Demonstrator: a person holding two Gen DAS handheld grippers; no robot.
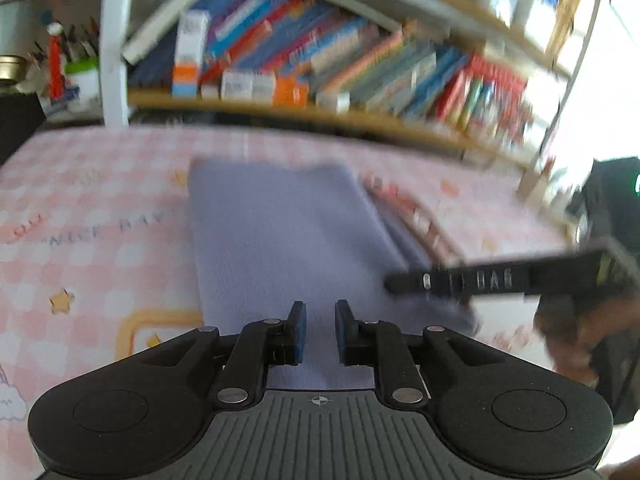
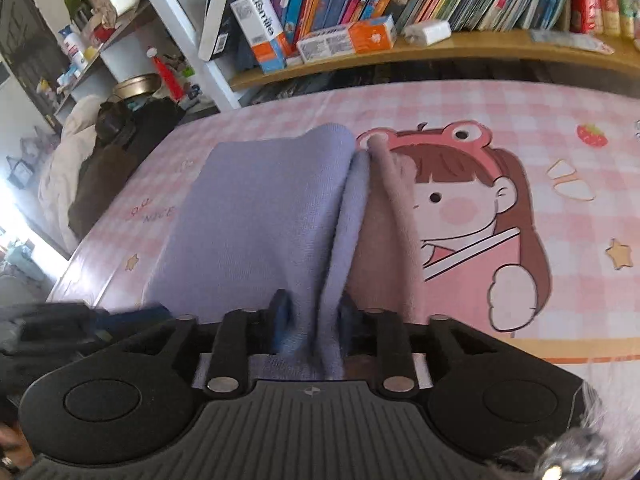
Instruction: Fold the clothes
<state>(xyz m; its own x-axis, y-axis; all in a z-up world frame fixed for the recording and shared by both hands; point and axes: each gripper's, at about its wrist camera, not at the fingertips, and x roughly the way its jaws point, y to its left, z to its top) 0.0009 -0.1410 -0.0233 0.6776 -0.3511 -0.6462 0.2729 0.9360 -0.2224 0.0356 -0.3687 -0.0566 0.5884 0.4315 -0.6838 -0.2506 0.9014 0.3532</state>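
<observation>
A lavender cloth (image 1: 280, 236) lies folded on the pink checked table cover (image 1: 88, 208). My left gripper (image 1: 320, 320) is open and empty, just above the cloth's near edge. The right gripper (image 1: 404, 282) reaches in from the right at the cloth's right corner. In the right wrist view the cloth (image 2: 260, 216) is lifted along its right edge, showing a pinkish underside (image 2: 384, 248). My right gripper (image 2: 316, 312) has a fold of cloth bunched between its fingers and grips it. The left wrist view is blurred.
A wooden bookshelf (image 2: 400, 52) full of books and boxes runs along the far side of the table. A white shelf post (image 1: 114, 48) and a cluttered side area with dark bags (image 2: 120, 152) stand at the left. A cartoon girl print (image 2: 472, 208) covers the table's right.
</observation>
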